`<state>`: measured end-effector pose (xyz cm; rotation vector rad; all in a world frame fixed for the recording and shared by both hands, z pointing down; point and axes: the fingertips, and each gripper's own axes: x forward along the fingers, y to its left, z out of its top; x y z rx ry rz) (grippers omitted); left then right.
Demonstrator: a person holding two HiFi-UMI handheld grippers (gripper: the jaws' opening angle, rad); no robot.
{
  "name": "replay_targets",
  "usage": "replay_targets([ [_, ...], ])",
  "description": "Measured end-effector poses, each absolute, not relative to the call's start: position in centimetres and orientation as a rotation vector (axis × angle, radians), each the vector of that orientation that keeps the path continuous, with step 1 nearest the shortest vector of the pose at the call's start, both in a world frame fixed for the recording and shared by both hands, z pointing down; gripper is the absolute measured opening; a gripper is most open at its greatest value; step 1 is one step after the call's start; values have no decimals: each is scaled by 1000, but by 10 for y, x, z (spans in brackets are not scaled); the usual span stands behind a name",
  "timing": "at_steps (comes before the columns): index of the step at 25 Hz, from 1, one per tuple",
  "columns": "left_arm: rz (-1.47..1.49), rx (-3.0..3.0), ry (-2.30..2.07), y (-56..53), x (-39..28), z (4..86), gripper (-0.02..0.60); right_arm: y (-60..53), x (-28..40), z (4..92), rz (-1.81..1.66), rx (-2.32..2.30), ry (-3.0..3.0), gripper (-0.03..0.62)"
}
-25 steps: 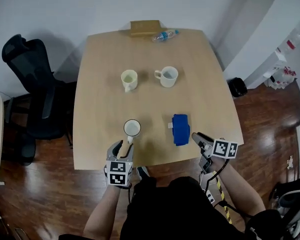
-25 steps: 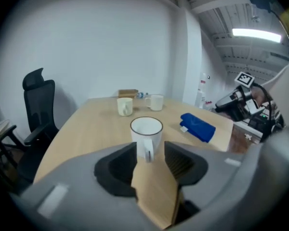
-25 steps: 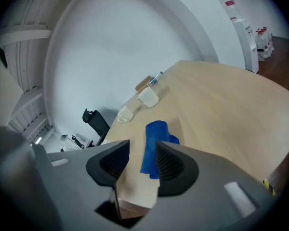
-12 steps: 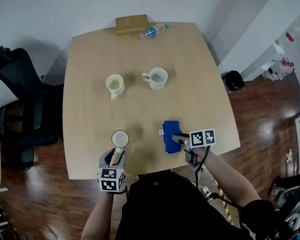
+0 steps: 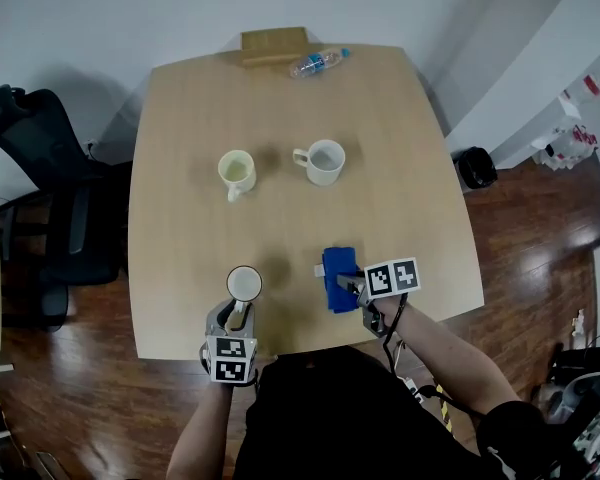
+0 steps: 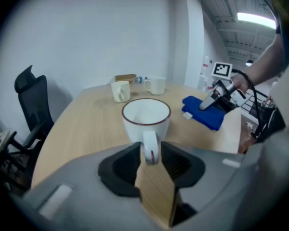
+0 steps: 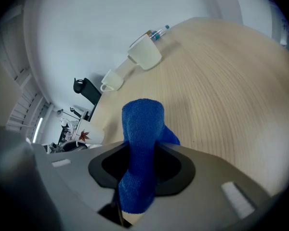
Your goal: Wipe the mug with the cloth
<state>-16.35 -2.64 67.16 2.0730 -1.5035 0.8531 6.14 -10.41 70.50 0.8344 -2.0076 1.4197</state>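
A white mug with a dark rim stands near the table's front edge, its handle turned toward me. My left gripper reaches it from the near side. Its jaws are closing, and the pads sit against both sides of the handle. A folded blue cloth lies to the mug's right. My right gripper comes at it from the right with its jaws closing. A raised fold of the cloth is pinched between the pads. The left gripper view shows the cloth and the right gripper beyond the mug.
A cream mug and a white mug stand mid-table. A water bottle and a wooden block lie at the far edge. A black office chair stands left of the table.
The right gripper moved left from the table's edge onto the blue cloth. The left gripper moved forward around the mug's handle and its jaws narrowed.
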Motion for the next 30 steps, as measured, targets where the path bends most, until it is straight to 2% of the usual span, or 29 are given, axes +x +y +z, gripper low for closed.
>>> replay_targets([
  [3, 863, 2060, -1560, -30, -167, 675, 111, -108, 49, 682, 1392, 844, -2124, 114],
  [7, 865, 2070, -1589, -39, -159, 682, 103, -111, 47, 645, 1372, 868, -2245, 114],
  [9, 857, 2077, -1619, -42, -160, 681, 75, -112, 42, 631, 1354, 858, -2291, 114],
  [15, 751, 2160, -1605, -51, -159, 664, 66, -107, 29, 607, 1316, 800, -2339, 117],
  [27, 801, 2153, -1671, -52, -168, 675, 78, -108, 23, 604, 1345, 800, -2351, 118],
  [30, 786, 2178, -1689, -53, -169, 671, 138, -107, 22, 601, 1357, 784, -2359, 120],
])
